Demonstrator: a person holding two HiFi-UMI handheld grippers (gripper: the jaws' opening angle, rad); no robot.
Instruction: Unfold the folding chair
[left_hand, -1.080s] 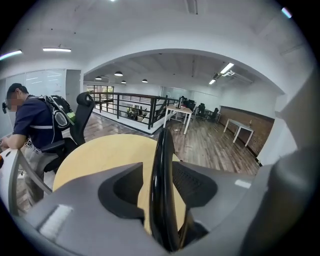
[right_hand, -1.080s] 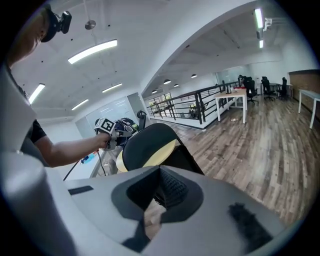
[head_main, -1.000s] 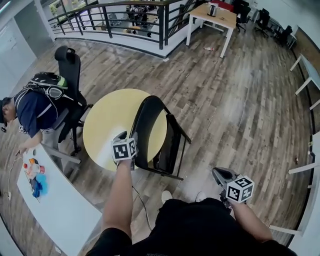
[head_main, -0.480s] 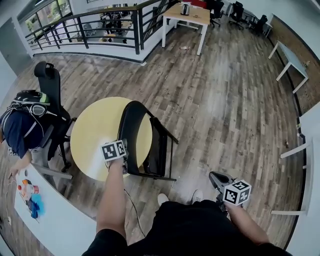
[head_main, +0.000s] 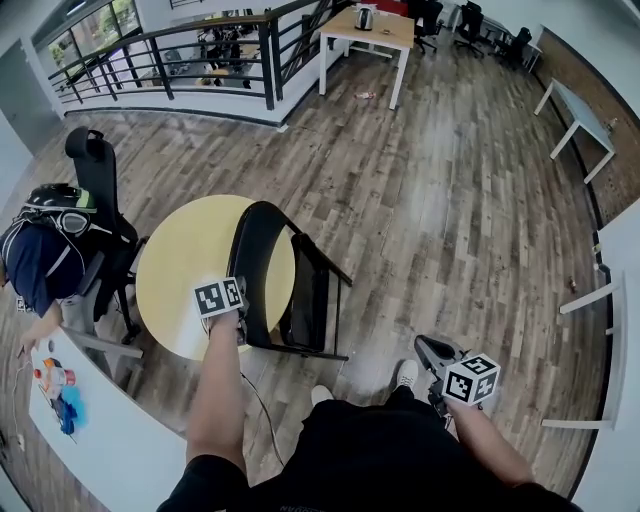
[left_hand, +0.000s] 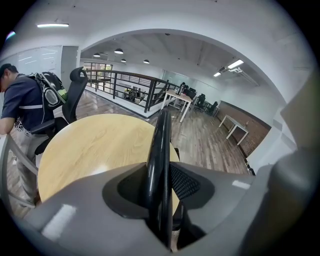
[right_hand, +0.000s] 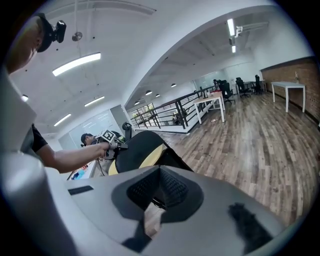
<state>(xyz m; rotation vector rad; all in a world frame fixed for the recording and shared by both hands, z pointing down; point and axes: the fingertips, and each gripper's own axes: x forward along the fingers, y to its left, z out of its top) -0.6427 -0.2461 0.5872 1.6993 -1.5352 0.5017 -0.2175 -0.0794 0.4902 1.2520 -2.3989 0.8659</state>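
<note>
The left gripper (left_hand: 161, 195) has dropped onto the back of the folding chair (head_main: 305, 300) since before, jaws just closing tight on its rim. One round table (head_main: 185, 262), one chair at its edge, two grippers; the right gripper (head_main: 422, 346) is clenched, empty.

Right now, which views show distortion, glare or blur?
Head view: fisheye bends the floor planks; otherwise sharp. Left gripper view: the chair frame is soft, the table carries a pale sheen. Right gripper view: ceiling light strips blow out, corners black.

Black folding chair (head_main: 256, 262) (folded), beside round yellow table (head_main: 185, 275), wooden floor (head_main: 450, 220)
</note>
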